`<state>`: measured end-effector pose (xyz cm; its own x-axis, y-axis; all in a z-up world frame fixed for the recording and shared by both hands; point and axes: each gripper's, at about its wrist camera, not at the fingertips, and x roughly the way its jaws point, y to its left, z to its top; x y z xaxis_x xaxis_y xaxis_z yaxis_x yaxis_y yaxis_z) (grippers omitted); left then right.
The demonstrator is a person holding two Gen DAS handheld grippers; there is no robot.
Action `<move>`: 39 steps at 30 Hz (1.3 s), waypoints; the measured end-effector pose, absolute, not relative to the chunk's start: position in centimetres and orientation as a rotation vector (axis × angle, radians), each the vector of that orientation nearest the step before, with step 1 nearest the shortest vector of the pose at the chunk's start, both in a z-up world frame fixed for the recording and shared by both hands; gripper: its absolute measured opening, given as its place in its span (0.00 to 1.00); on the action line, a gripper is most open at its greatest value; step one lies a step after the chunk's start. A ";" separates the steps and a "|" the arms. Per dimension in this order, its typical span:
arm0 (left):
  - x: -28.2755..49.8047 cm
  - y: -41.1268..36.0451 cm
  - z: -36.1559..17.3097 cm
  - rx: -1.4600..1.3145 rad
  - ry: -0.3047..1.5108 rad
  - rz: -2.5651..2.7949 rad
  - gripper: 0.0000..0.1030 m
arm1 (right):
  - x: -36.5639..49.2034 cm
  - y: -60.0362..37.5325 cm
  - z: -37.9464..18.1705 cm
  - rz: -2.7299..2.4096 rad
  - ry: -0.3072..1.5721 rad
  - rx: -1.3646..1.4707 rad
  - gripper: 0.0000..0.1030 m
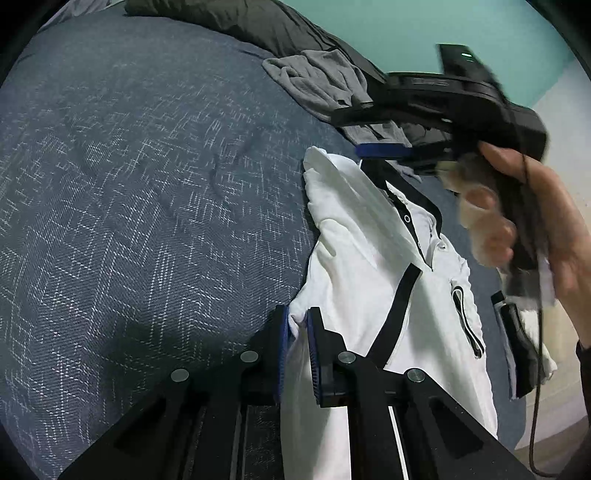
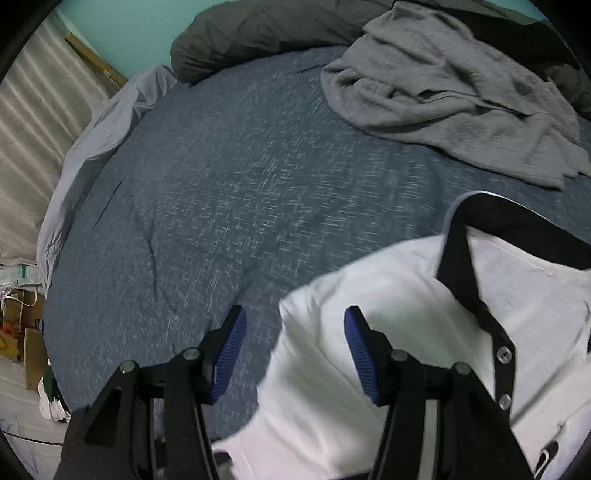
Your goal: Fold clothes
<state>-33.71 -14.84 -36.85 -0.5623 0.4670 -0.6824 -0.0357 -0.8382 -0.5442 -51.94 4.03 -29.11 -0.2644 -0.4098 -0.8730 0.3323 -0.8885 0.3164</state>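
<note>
A white polo shirt (image 1: 362, 258) with a black collar and buttoned placket lies on the blue bedspread (image 1: 147, 184). My left gripper (image 1: 297, 350) is shut on a fold of the shirt's edge, white cloth pinched between its blue pads. In the right wrist view my right gripper (image 2: 293, 354) stands open over the shirt (image 2: 406, 288), the shoulder edge lying between its fingers and its left pad (image 2: 229, 354) over bare bedspread (image 2: 240, 184). The left wrist view also shows the right gripper (image 1: 369, 133), held by a hand (image 1: 535, 221), hovering near the collar.
A crumpled grey garment (image 2: 443, 88) lies at the back right of the bed, also visible as the grey garment (image 1: 317, 81). A dark blanket (image 2: 258, 33) is bunched along the far edge. Cardboard boxes (image 2: 22, 332) and a curtain (image 2: 37, 129) stand beside the bed at left.
</note>
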 end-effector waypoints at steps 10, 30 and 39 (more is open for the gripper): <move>-33.5 -15.1 -37.0 -1.269 -0.705 2.444 0.11 | -54.9 1.9 -31.9 -2.134 -0.053 1.639 0.04; -32.5 -16.7 -37.1 -1.279 -0.785 2.446 0.08 | -57.3 4.7 -31.9 -2.370 -0.112 1.555 0.00; -32.1 -16.9 -37.5 -1.295 -0.803 2.448 0.01 | -57.1 6.5 -31.6 -2.436 -0.104 1.500 0.00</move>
<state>-32.09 -16.94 -37.46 -0.5702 0.4625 -0.6790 0.0294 -0.8145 -0.5795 -57.09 6.53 -31.56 -0.4227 -0.2713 -0.8647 0.1967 -0.9589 0.2047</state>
